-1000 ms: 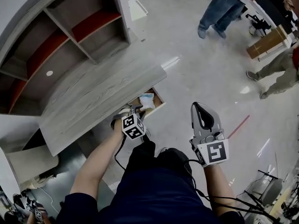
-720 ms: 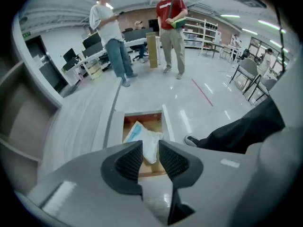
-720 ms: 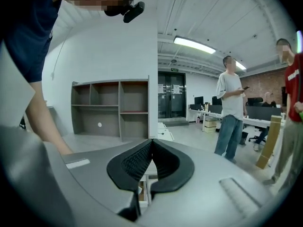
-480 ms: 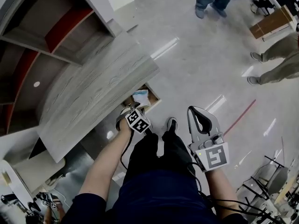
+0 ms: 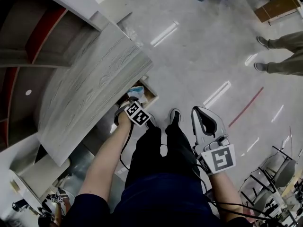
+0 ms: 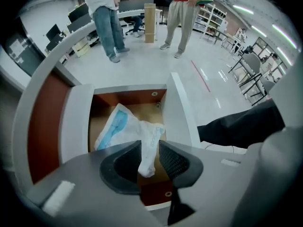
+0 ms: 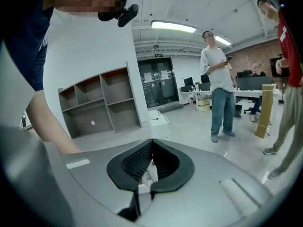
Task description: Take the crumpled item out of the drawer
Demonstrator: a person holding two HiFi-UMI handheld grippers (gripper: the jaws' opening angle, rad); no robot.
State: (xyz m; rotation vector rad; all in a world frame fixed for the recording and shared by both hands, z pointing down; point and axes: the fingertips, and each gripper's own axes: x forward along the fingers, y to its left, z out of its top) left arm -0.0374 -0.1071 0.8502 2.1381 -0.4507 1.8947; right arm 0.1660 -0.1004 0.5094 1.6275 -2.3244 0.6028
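The crumpled item (image 6: 124,125) is a white and blue wrapper lying in the open drawer (image 6: 177,112), which has a brown floor and pale side walls. One white tail of it hangs between the jaws of my left gripper (image 6: 148,157), which is shut on it just above the drawer's near edge. In the head view the left gripper (image 5: 132,100) sits at the drawer (image 5: 148,91) under the desk edge, with the crumpled item (image 5: 136,89) partly hidden. My right gripper (image 5: 201,109) is held apart, to the right of my legs, jaws shut and empty; the right gripper (image 7: 151,148) points into the room.
A grey wood-grain desk top (image 5: 90,89) overhangs the drawer on the left. Open shelves (image 7: 102,105) stand behind it. Two standing people (image 6: 106,22) (image 6: 182,18) are beyond the drawer on the polished floor. A cardboard box (image 5: 279,6) lies at the far right.
The head camera has swung, so the desk has shifted up and left in view. My left gripper has closed in on the drawer and the wrapper. The right gripper has stayed in place.
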